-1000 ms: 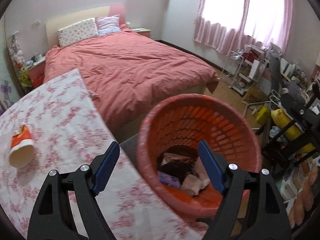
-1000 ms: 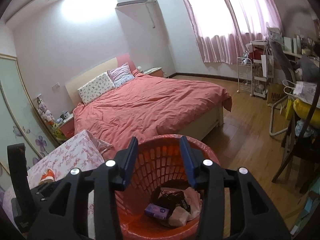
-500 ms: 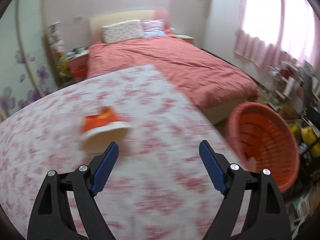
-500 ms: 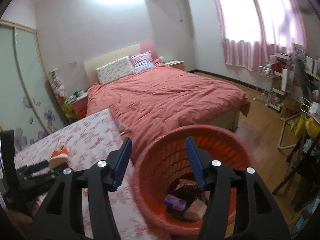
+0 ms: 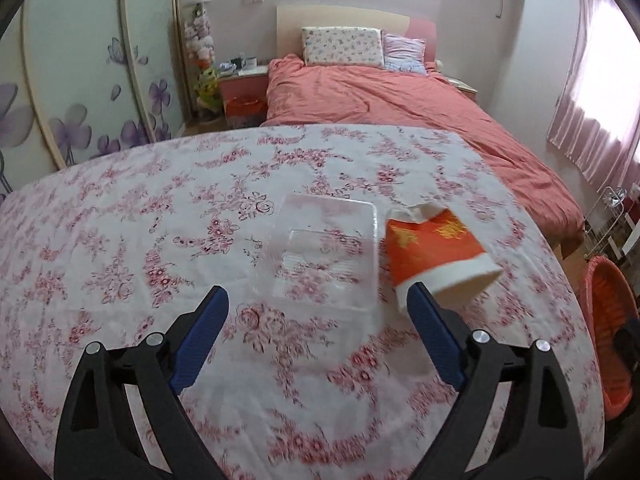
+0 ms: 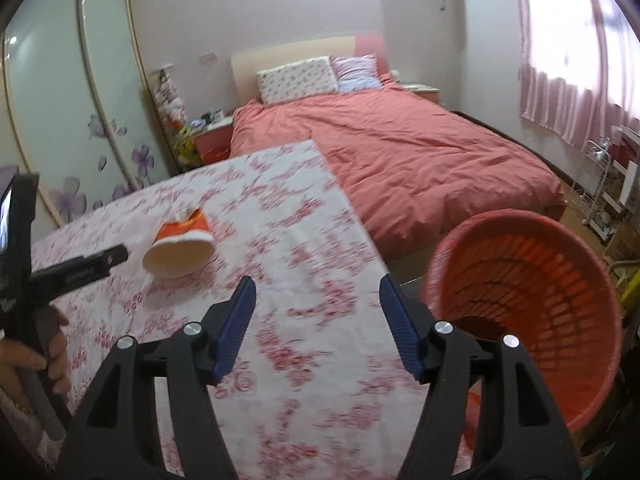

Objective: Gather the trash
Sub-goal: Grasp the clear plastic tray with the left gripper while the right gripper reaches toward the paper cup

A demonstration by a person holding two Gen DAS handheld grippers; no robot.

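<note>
Both claws are opening over the flowered table (image 5: 120, 240), gripping nothing: left gripper (image 5: 316, 308) facing the clear tray (image 5: 320, 256) and crushed cup (image 5: 436, 252), right gripper (image 6: 314, 300) beside the orange basket (image 6: 520, 304).

Right hand-held gripper (image 6: 316, 300) above a floral-clothed surface (image 6: 304, 240), jaws opening with nothing between them, crushed orange paper cup (image 6: 180, 250) lying left, red laundry basket (image 6: 532, 304) right, left hand-held gripper (image 6: 106, 258) at the left edge, pink bed (image 6: 400, 140) behind.
</note>
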